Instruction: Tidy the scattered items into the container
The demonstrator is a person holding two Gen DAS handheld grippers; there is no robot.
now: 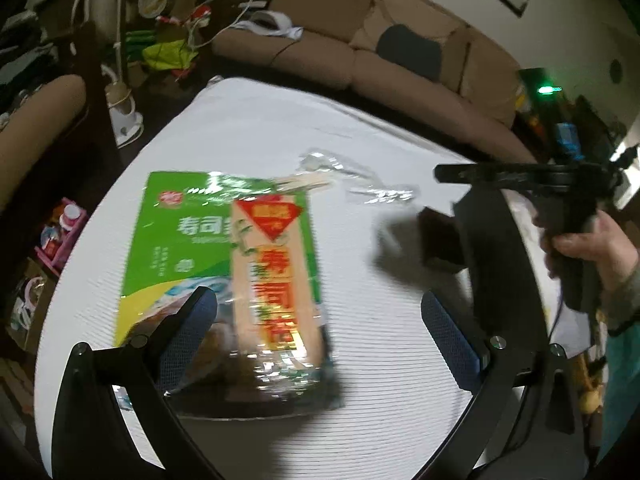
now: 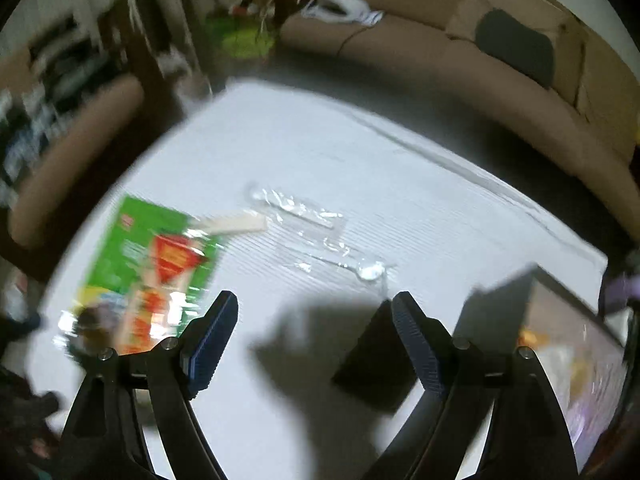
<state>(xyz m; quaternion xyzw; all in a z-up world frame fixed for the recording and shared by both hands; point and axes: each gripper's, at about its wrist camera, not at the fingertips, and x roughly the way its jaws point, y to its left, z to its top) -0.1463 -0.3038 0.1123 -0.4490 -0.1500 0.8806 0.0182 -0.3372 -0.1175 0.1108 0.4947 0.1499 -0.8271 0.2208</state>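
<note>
A green sushi kit pack (image 1: 192,236) with a red-lettered bamboo mat (image 1: 272,272) on it lies on the white table (image 1: 384,344). My left gripper (image 1: 316,320) is open just above the pack's near end, touching nothing. Clear wrapped plastic spoons (image 2: 316,240) lie mid-table beside a pale wooden stick (image 2: 236,226). My right gripper (image 2: 314,332) is open and empty above the table; it also shows from outside in the left wrist view (image 1: 520,178). A dark box container (image 2: 560,340) stands at the right, with items inside.
A brown sofa (image 1: 400,68) runs along the far side of the table. A brown armchair (image 2: 72,152) and cluttered shelves stand at the left. A small dark flat object (image 2: 376,364) lies next to the container.
</note>
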